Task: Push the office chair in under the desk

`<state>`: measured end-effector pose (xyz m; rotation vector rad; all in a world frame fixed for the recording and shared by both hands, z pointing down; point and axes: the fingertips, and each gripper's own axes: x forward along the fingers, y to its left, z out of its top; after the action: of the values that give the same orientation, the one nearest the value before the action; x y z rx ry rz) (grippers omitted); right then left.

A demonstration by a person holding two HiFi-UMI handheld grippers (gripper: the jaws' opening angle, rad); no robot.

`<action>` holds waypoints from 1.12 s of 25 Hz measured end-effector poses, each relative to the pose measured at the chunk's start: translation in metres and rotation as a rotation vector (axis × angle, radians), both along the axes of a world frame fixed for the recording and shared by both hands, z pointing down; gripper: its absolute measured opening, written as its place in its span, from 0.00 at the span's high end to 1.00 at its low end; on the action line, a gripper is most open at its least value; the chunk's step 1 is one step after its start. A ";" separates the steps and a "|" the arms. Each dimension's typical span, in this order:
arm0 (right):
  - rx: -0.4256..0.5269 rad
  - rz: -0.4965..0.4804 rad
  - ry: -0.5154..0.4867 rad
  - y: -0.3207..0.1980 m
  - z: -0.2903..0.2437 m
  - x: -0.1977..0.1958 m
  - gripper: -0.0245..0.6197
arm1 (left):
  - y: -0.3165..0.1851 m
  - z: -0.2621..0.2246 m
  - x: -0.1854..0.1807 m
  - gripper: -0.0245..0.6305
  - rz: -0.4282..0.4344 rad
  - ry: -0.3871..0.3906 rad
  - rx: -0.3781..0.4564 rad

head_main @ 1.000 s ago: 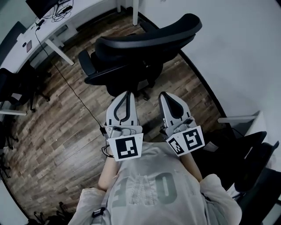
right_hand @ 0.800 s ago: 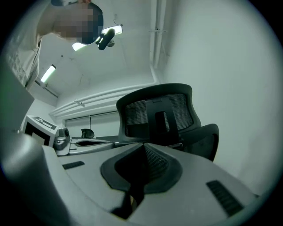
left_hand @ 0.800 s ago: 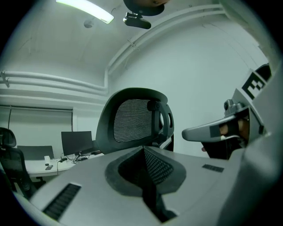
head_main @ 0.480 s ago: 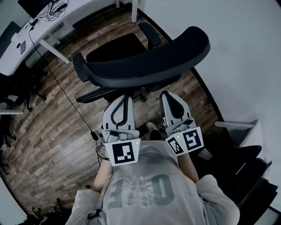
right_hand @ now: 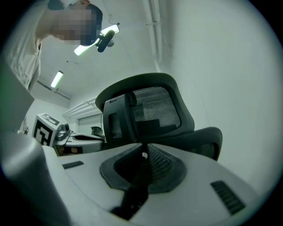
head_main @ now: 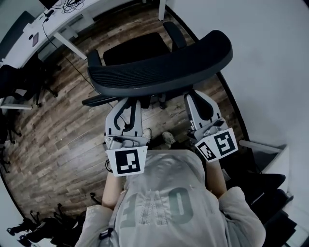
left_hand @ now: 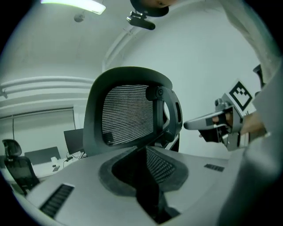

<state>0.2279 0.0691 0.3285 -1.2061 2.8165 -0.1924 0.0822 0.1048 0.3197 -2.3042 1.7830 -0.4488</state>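
A black mesh-backed office chair point(head_main: 159, 67) stands on the wood floor with its seat point(head_main: 137, 48) turned away from me. Its backrest fills the left gripper view point(left_hand: 128, 114) and the right gripper view point(right_hand: 150, 108). My left gripper point(head_main: 130, 102) points at the left half of the backrest. Its jaws are beginning to open, still almost together, with nothing between them point(left_hand: 146, 150). My right gripper point(head_main: 197, 98) is shut and empty point(right_hand: 143, 156) just below the backrest's right half. The backrest's top edge hides both tips, so whether they touch it I cannot tell. A white desk point(head_main: 29, 41) runs along the upper left.
A white wall point(head_main: 270, 58) stands close on the right. A white desk leg point(head_main: 161, 9) is just past the chair. Other black chairs stand at the left point(head_main: 19, 82) and lower right point(head_main: 270, 193). A cable point(head_main: 63, 62) trails over the floor from the desk.
The chair's backrest has swung round to face me squarely and now overlaps both gripper tips. The person and both grippers have moved forward towards it.
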 end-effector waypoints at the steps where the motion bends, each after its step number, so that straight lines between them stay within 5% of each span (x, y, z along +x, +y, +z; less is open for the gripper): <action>1: 0.011 -0.033 0.026 -0.005 -0.004 0.004 0.92 | -0.001 0.000 -0.001 0.83 0.015 -0.025 -0.027; 4: 0.082 -0.158 0.210 -0.021 -0.014 0.010 0.69 | -0.001 0.005 -0.008 0.70 0.037 -0.165 -0.124; 9: 0.255 -0.373 0.777 -0.041 -0.007 0.014 0.65 | 0.001 0.008 -0.027 0.70 0.051 -0.463 -0.251; 12: 0.330 -0.440 1.029 -0.056 -0.006 0.022 0.65 | 0.000 0.006 -0.040 0.70 0.064 -0.615 -0.305; 19: 0.401 -0.622 1.352 -0.073 0.018 0.031 0.65 | -0.002 0.020 -0.055 0.70 0.098 -0.777 -0.447; 24: 0.419 -0.694 1.486 -0.080 0.037 0.029 0.65 | -0.005 0.039 -0.061 0.70 0.165 -0.882 -0.577; 28: 0.502 -0.689 1.549 -0.086 0.037 0.023 0.76 | -0.008 0.044 -0.064 0.70 0.178 -0.877 -0.599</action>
<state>0.2511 -0.0168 0.3651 -0.0368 3.7098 2.0970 0.0186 0.0972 0.3636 -1.9904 1.0697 -1.8013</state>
